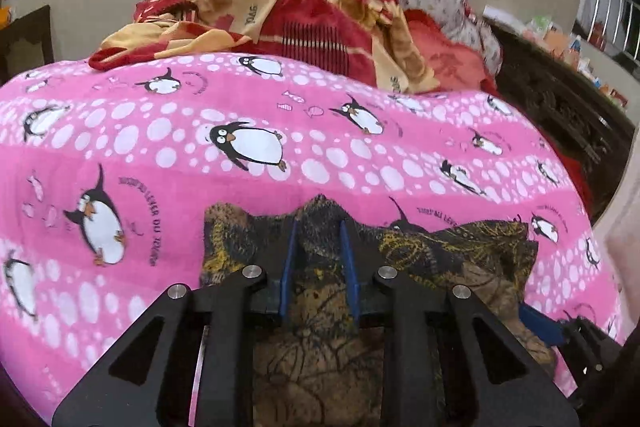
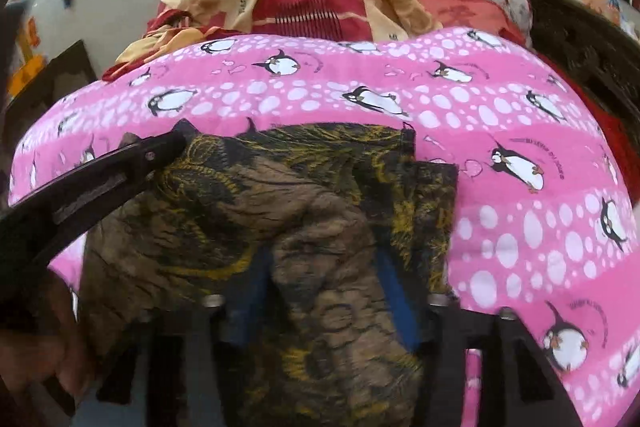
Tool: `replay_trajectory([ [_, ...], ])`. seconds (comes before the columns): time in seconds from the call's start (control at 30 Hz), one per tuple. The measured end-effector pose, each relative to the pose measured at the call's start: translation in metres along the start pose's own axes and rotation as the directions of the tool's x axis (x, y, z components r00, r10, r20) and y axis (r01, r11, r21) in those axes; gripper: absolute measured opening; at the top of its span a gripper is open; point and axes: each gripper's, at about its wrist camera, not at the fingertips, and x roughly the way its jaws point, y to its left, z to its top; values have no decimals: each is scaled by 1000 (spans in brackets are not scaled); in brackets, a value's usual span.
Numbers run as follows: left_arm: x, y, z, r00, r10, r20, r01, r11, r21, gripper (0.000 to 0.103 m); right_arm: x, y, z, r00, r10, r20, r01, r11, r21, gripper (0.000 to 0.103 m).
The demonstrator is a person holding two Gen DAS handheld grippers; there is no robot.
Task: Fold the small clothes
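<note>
Brown-yellow patterned garment (image 2: pixel 248 211), bunched, on pink blanket (image 2: pixel 520 163)

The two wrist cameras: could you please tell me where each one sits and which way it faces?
Left wrist: on the left gripper, facing forward over the brown cloth on the pink blanket; its blue fingers pinch a fold.
Right wrist: on the right gripper, facing likewise; cloth bunched between its fingers, left gripper entering at left.
Shared: cloth, blanket, red-orange bedding pile.
</note>
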Motion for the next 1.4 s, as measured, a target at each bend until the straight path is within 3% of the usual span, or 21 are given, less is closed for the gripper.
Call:
replay_trajectory([
  [0.13, 7, 5, 6, 1000, -25, 2, 25, 999, -48, 22, 16, -34, -3, 983, 185, -22, -179, 969, 169, 78],
  [0.23, 4, 0, 8, 1000, -5, -8, 4, 1000, -30, 22, 15, -34, -5, 979, 202, -15, -196, 965, 174, 78],
  [0.37, -17, 7, 29, 982, -66, -178, 70, 997, 14, 22, 3, -40, -2, 968, 251, -23, -243, 953, 182, 79],
  [0.4, -32, 15, 30, 977, -98, -189, 102, 995, 9, 30, -7, -48, -1, 964, 267, -5, -261, 946, 193, 79],
  [0.5, -82, 41, 13, 985, -130, -112, 134, 990, 31, 89, -53, -80, -9, 943, 302, 137, -326, 921, 214, 80],
  [0.57, -96, 56, -9, 986, -140, -95, 142, 990, 19, 93, -69, -101, -23, 921, 351, 168, -383, 896, 225, 81],
  [0.63, -89, 66, -35, 959, -217, -181, 211, 976, -49, 93, -69, -111, -38, 895, 420, 151, -445, 865, 230, 82],
  [0.73, -67, 68, -76, 882, -369, -294, 323, 927, -192, 93, -51, -115, -60, 863, 498, 84, -503, 834, 228, 82],
  [0.77, -73, 65, -81, 899, -366, -242, 333, 928, -165, 94, -44, -117, -66, 849, 524, 69, -523, 817, 241, 82],
  [0.8, -74, 62, -84, 891, -388, -236, 358, 920, -161, 96, -36, -117, -71, 833, 551, 54, -544, 797, 261, 82],
  [0.9, -70, 58, -80, 813, -531, -239, 478, 843, -246, 96, -24, -118, -74, 790, 610, 61, -602, 752, 269, 83],
  [0.97, -67, 56, -76, 785, -567, -249, 510, 820, -259, 96, -15, -115, -69, 740, 670, 61, -658, 702, 272, 84],
  [1.03, -66, 58, -76, 770, -589, -244, 533, 805, -263, 96, -6, -109, -62, 713, 700, 45, -685, 682, 256, 84],
  [1.1, -68, 64, -77, 770, -600, -218, 540, 794, -279, 91, 3, -98, -52, 710, 704, 22, -690, 689, 220, 84],
  [1.17, -67, 70, -78, 789, -579, -204, 514, 805, -295, 73, 13, -92, -43, 725, 688, 15, -676, 707, 206, 81],
  [1.23, -64, 79, -82, 806, -562, -186, 483, 807, -341, 45, 18, -91, -37, 751, 659, 24, -648, 731, 214, 74],
  [1.27, -63, 85, -85, 808, -561, -180, 476, 802, -362, 41, 20, -91, -36, 756, 654, 25, -642, 733, 223, 71],
  [1.3, -61, 90, -87, 805, -569, -170, 477, 790, -385, 38, 19, -92, -38, 748, 664, 25, -652, 726, 220, 71],
  [1.33, -61, 91, -88, 803, -573, -164, 481, 785, -390, 37, 18, -93, -39, 720, 693, 26, -682, 700, 213, 69],
  [1.37, -61, 89, -89, 808, -564, -167, 476, 794, -378, 38, 16, -94, -42, 694, 719, 20, -707, 677, 202, 65],
  [1.4, -61, 87, -89, 817, -551, -172, 467, 806, -364, 38, 17, -95, -45, 689, 725, 16, -712, 671, 207, 60],
])
